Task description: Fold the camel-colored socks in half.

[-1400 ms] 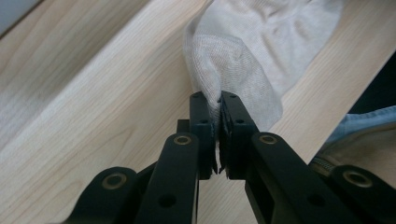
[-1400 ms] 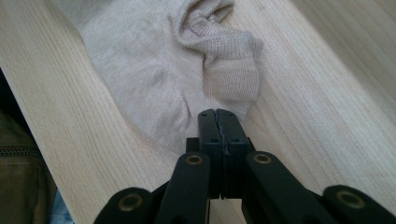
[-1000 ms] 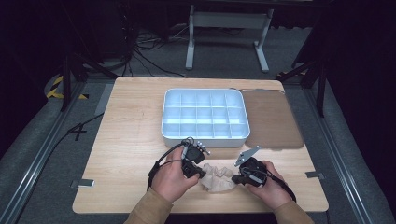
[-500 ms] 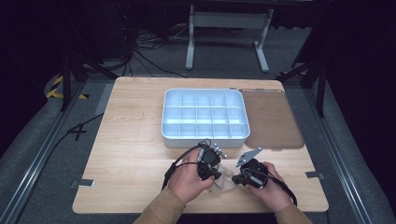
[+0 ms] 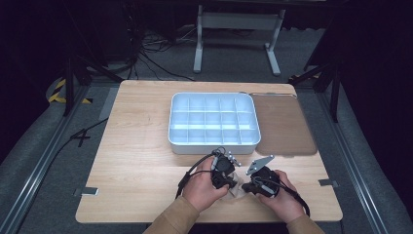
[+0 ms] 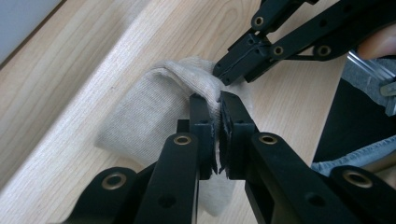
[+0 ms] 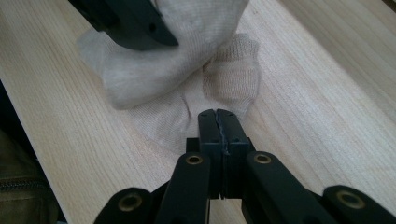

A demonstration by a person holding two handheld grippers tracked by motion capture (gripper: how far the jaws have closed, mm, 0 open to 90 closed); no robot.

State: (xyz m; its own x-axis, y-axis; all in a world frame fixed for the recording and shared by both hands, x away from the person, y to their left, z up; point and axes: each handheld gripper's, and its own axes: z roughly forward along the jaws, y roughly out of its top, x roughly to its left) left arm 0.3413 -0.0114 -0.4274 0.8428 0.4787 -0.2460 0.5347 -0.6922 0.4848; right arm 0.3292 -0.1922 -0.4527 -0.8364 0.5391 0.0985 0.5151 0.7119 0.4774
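So this is a sock-folding kind of job, and the beige sock (image 6: 154,112) sits on the wooden table (image 5: 136,161) on the person's side of the white compartment tray (image 5: 213,122), a bit apart from its near wall and close to the table's near edge. Both tools are right on it.

The left gripper (image 6: 219,105) has its jaws clamped on a fold of the sock, with a thin bit of knit pinched between the pads, so it's a grip on fabric rather than jaws empty and together. The right gripper (image 7: 218,116) has its jaws pressed fully together at the edge of the lower layer. I can't tell for sure whether it's got a sliver of cloth in there or is just pinning the sock to the wood.

What could go wrong, as I see it:

- The left pinch looks shallow. Pull the fold over too fast and the knit could slip out, and the roll flops open again.
- If the right one isn't really holding anything, the whole sock will likely drag along the table toward the left tool instead of folding.
- The two tips are really close together above the sock, so a small twist could knock the jaws into each other.
- Stretchy fabric springs back, so letting go early probably undoes the fold before it ever gets near the tray.
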